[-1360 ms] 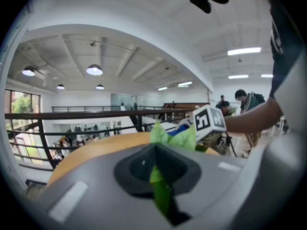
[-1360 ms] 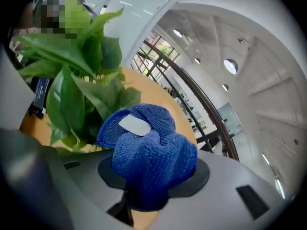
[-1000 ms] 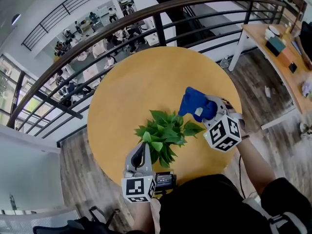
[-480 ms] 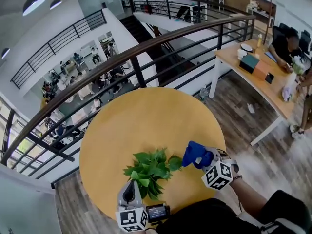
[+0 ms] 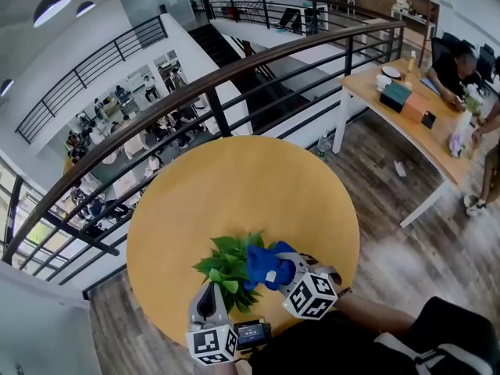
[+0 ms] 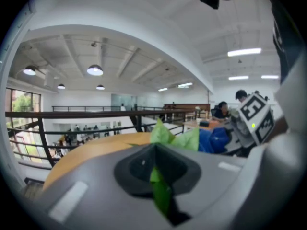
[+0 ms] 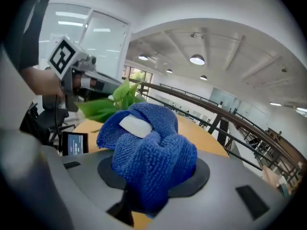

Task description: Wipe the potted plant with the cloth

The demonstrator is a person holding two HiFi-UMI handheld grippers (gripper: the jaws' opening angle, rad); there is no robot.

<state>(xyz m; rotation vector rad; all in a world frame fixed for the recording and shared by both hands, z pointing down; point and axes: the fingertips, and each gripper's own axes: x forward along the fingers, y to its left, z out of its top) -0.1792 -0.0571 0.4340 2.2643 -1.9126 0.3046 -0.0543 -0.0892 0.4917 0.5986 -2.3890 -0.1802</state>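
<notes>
Both jaws shut: L gripper (image 5: 209,289) pins a leaf (image 6: 159,195) of the leafy green potted plant (image 5: 226,262), R gripper (image 5: 283,272) clamps bunched blue microfibre cloth (image 7: 148,152), foliage just ahead-left of R jaws.

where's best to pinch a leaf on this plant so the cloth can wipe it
Probably an outer leaf by its free end, from the person's side, as the left gripper does: the leaves are thin, flat and fan outward, so shut jaws pinch one there and leave the plant top free for the cloth.
</notes>
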